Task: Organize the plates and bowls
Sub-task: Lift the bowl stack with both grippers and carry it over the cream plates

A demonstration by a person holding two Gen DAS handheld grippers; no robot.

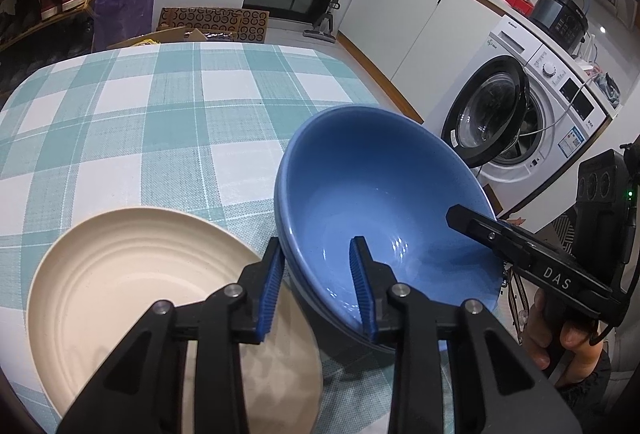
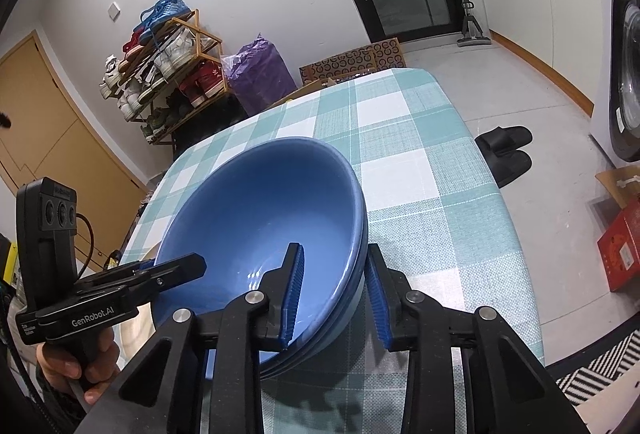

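Leftmost on the checked tablecloth point(image 1: 168, 106) lay the cream plate point(image 1: 132, 274), flat and untouched, its right edge running under the stacked blue bowls point(image 1: 372, 202). Next, the left gripper point(image 1: 318, 286) straddled the near-left rim of that stack: one blue pad stood outside the wall and the other inside the bowl, and the rim lay between them. From the left wrist view the pads appeared closed onto the rim, although contact on the outer pad was partly hidden. The stack, apparently two nested bowls, rested near the table's near edge with its open mouth facing up and slightly tipped toward the grippers. Further right, the right gripper point(image 2: 334, 290) mirrored this hold on the opposite near rim, with one finger inside the bowl, one outside, and the wall pinched between the pads. A hand point(image 1: 560, 334) held that tool's grip. No earlier state could be judged. The relation governing the coming move was that the bowls lay directly ahead of and between both sets of fingers, equally near to each, with the plate beside them on the left. Any lift would probably require both grippers to rise together, otherwise the stack could tilt or the upper bowl could slide.
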